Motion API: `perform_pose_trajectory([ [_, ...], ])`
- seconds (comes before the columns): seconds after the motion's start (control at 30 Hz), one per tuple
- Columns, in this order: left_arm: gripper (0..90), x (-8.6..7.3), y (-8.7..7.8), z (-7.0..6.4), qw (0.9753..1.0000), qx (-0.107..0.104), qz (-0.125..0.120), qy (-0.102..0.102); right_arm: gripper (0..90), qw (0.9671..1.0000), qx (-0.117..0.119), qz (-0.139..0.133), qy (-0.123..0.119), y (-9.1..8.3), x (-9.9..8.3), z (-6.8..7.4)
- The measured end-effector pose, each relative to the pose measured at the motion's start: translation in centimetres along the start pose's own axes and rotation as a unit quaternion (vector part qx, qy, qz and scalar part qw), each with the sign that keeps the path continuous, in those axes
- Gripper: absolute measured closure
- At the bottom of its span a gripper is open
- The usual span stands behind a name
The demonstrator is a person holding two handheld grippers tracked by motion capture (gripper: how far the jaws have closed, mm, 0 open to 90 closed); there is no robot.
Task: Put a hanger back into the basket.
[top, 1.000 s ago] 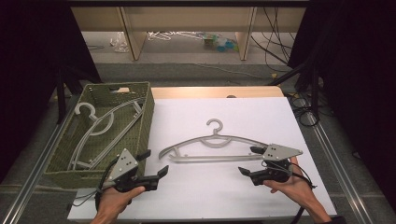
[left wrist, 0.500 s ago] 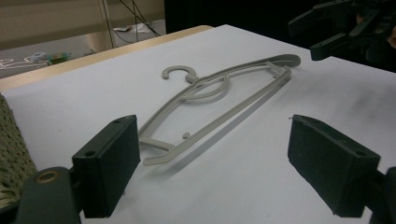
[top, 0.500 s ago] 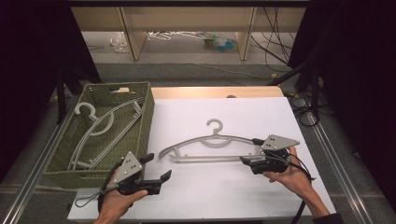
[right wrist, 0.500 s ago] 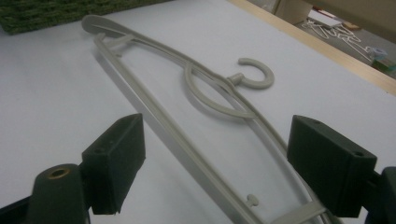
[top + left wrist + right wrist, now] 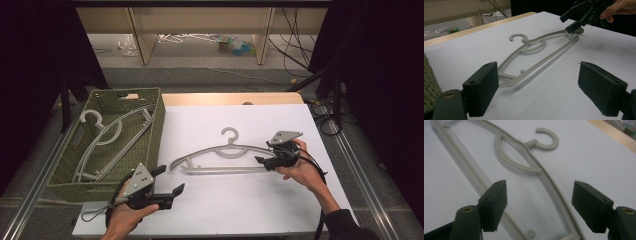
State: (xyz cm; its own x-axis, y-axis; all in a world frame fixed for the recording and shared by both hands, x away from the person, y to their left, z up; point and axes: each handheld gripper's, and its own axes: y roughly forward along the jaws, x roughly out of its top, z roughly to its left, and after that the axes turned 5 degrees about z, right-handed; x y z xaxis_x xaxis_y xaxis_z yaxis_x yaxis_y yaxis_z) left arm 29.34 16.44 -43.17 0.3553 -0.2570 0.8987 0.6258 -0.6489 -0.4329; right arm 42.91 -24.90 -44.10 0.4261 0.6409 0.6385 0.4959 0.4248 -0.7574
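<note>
The right gripper, jaws spread wide, straddles the right-hand end of a grey plastic hanger on the white table, its tips just over the hanger's arm and lower bar; whether they touch the plastic cannot be told. In the right gripper view the hanger runs up between the two black jaws, its hook curling at the top. The hanger lies flat, hook pointing away from the person, with a curved shoulder arm, an inner loop under the hook, a straight lower bar and small pegs. Nearer the person and left of the hanger, the left gripper is also held open and empty, well apart from the hanger's left tip. Left of the hanger stands a green woven basket holding another grey hanger, partly masked by the basket's wall. The hanger's far end blurs in the left gripper view behind the right gripper.
</note>
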Motion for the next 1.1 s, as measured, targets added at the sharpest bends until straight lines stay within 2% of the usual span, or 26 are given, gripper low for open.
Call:
perform_pose_trajectory([
  [0.07, 16.9, 0.0, 0.0, 0.0, 1.0000, -0.003, 0.002, 0.003, 33.4, 0.9998, 0.000, 0.020, 0.002, 0.5, 0.4, -0.5],
  [0.2, 16.9, -0.1, 0.1, -0.1, 0.9999, -0.011, 0.003, 0.005, 36.8, 0.9996, 0.013, 0.024, 0.006, 1.7, 1.3, -1.7],
  [0.23, 16.9, 0.0, 0.0, -0.2, 0.9999, -0.008, 0.008, 0.006, 38.5, 0.9995, 0.010, 0.025, 0.017, 2.0, 1.5, -1.8],
  [0.27, 16.9, 0.0, 0.1, -0.1, 0.9999, -0.015, 0.002, 0.008, 40.1, 0.9993, 0.015, 0.031, 0.012, 2.2, 1.7, -2.1],
  [0.3, 16.9, 0.0, 0.1, -0.2, 0.9998, -0.012, 0.003, 0.012, 41.1, 0.9994, 0.016, 0.029, 0.011, 2.6, 1.8, -2.2],
  [0.33, 17.0, 0.0, 0.1, -0.2, 0.9999, -0.013, 0.002, 0.006, 41.2, 0.9991, 0.018, 0.036, 0.010, 2.9, 2.0, -2.4],
  [0.43, 17.0, 0.0, 0.0, -0.2, 0.9999, -0.014, 0.003, 0.007, 44.2, 0.9990, 0.016, 0.042, -0.003, 3.8, 2.3, -2.8],
  [0.5, 17.0, 0.0, 0.0, -0.3, 0.9999, -0.015, 0.003, 0.006, 47.0, 0.9987, 0.020, 0.046, 0.008, 4.2, 2.4, -2.9],
  [0.53, 17.0, 0.1, 0.0, -0.1, 0.9996, -0.018, 0.004, 0.020, 47.5, 0.9986, 0.021, 0.048, 0.002, 4.5, 2.3, -3.2],
  [0.57, 17.0, 0.0, 0.0, -0.3, 0.9998, -0.018, 0.005, 0.009, 47.8, 0.9979, 0.027, 0.058, 0.011, 4.7, 2.3, -3.2],
  [0.63, 17.0, 0.1, 0.0, -0.4, 0.9998, -0.019, 0.001, 0.007, 51.1, 0.9966, 0.033, 0.076, 0.009, 5.3, 2.2, -3.3],
  [0.7, 17.0, 0.1, 0.0, -0.4, 0.9997, -0.020, 0.002, 0.014, 56.4, 0.9963, 0.036, 0.077, 0.010, 5.8, 2.2, -3.4],
  [0.77, 17.0, 0.0, 0.1, -0.4, 0.9998, -0.020, 0.004, 0.008, 59.5, 0.9937, 0.039, 0.105, -0.003, 6.3, 2.0, -3.4],
  [0.8, 17.0, 0.0, 0.1, -0.4, 0.9997, -0.021, 0.007, 0.012, 62.2, 0.9941, 0.045, 0.099, -0.002, 6.4, 2.0, -3.3],
  [0.9, 17.0, 0.0, 0.2, -0.4, 0.9996, -0.024, 0.005, 0.010, 70.9, 0.9927, 0.053, 0.107, -0.012, 6.1, 2.0, -3.2],
  [1.0, 17.1, 0.0, 0.1, -0.3, 0.9997, -0.021, 0.007, 0.013, 73.6, 0.9902, 0.062, 0.120, -0.036, 5.8, 2.0, -2.9],
  [1.1, 17.1, 0.0, 0.1, -0.3, 0.9996, -0.023, 0.007, 0.013, 77.0, 0.9862, 0.070, 0.135, -0.064, 5.6, 2.2, -2.6],
])
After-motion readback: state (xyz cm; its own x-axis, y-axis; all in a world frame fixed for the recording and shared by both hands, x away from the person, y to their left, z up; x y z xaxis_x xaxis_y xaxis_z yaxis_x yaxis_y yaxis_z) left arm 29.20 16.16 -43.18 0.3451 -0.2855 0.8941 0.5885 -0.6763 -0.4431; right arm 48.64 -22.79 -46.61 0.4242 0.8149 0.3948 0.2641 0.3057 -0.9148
